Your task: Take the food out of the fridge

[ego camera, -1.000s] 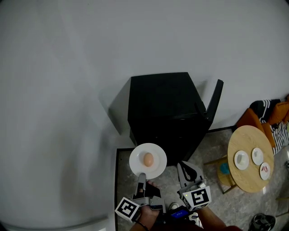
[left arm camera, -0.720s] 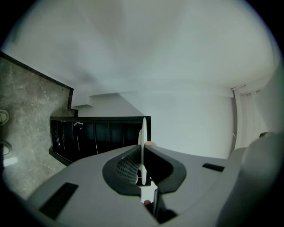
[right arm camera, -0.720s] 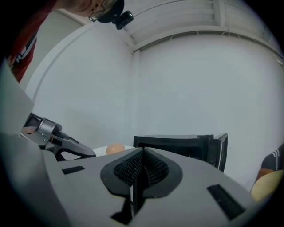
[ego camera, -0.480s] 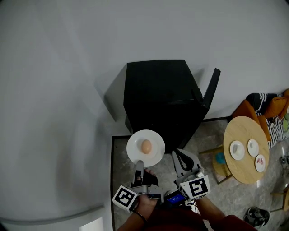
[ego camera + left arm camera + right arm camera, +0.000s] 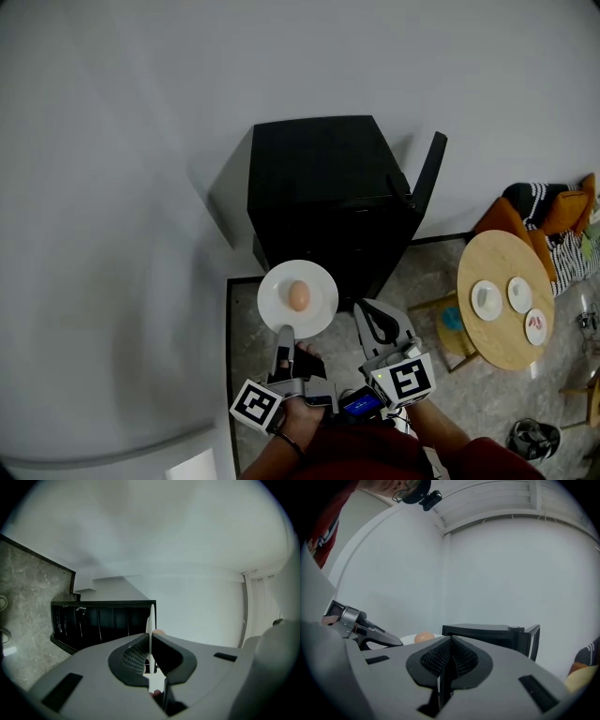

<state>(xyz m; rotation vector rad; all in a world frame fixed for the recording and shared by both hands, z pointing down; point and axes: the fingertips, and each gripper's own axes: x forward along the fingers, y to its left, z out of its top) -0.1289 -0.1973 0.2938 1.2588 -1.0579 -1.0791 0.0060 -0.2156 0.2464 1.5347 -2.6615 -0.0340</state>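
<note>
1. Your left gripper (image 5: pixel 284 332) is clamped tight on the near rim of the white plate (image 5: pixel 279 279). In the left gripper view the jaws are nearly together, with the plate's thin edge (image 5: pixel 149 620) pinched between the pads.
2. The plate reaches straight out ahead of the left gripper's tips and looks flat from above. Only that one rim is held.
3. The egg (image 5: pixel 299 295) sits near the middle of the plate, just beyond the left gripper's tips. It lies on its side.
4. The egg's long axis runs roughly along the line the left gripper points, towards the fridge (image 5: pixel 319 187). You cannot tell which end is the blunt one.
5. From the left gripper's own camera, just a sliver of the egg (image 5: pixel 159 632) peeks past the right-hand side of the plate's edge.
6. Your right gripper (image 5: pixel 364 307) rides just beside the left one on its right. Its jaws are pressed together with nothing between them.
7. The black fridge stands straight ahead of both grippers, beyond the plate. Its door (image 5: pixel 427 173) hangs open on the right gripper's side.
8. From the right gripper's camera, the egg (image 5: pixel 423 637) shows low to the left of its jaws and the fridge (image 5: pixel 483 632) to the right.
9. Well off to the right of the right gripper stands a round wooden table (image 5: pixel 502 328) with three small plates on it.
</note>
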